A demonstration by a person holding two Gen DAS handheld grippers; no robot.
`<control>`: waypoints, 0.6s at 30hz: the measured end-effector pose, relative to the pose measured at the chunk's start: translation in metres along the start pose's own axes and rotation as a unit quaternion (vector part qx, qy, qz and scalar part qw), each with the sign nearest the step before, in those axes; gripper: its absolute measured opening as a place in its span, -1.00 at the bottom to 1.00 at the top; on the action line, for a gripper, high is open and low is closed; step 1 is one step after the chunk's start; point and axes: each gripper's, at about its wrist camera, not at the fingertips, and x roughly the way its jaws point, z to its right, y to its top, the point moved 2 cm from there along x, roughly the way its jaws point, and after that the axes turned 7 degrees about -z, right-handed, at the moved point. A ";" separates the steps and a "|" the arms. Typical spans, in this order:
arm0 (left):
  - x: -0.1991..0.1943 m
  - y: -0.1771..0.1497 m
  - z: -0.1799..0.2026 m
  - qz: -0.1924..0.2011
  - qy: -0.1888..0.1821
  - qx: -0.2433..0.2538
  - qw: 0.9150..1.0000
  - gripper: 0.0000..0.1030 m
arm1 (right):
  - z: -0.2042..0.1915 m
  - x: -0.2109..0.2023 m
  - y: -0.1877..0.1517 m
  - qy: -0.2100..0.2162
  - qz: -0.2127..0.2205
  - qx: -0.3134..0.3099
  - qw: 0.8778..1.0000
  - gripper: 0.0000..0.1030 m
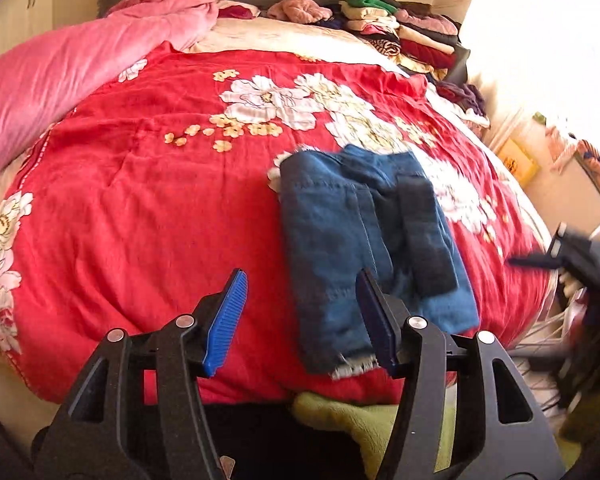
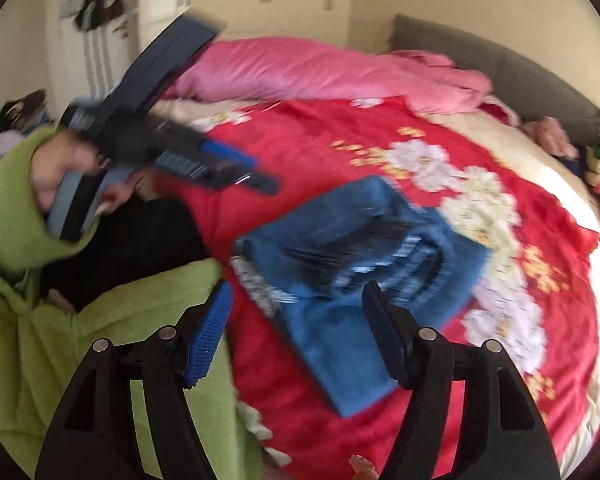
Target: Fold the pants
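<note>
Both my tongs hover spread and empty above folded jeans.
Left tongs (image 1: 302, 320) and right tongs (image 2: 296, 330) hold nothing; jeans (image 1: 364, 240) lie just beyond them on the red floral quilt (image 1: 140, 220).

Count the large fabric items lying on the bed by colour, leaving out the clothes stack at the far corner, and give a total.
Blue: 1, the jeans
Red: 1, the floral cover
Pink: 1, the quilt
Total: 3
</note>
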 end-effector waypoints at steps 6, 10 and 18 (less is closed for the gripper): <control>0.021 0.024 0.008 -0.026 -0.032 0.007 0.999 -0.35 | -0.020 0.036 0.016 0.014 -0.026 -0.070 0.997 -0.17; 0.054 0.037 0.013 -0.061 -0.031 0.015 0.998 -0.35 | -0.019 0.066 0.021 -0.033 -0.055 -0.121 0.991 -0.17; 0.087 0.040 0.012 -0.082 -0.013 0.021 0.996 -0.35 | -0.013 0.068 0.004 0.032 -0.077 -0.094 0.992 -0.93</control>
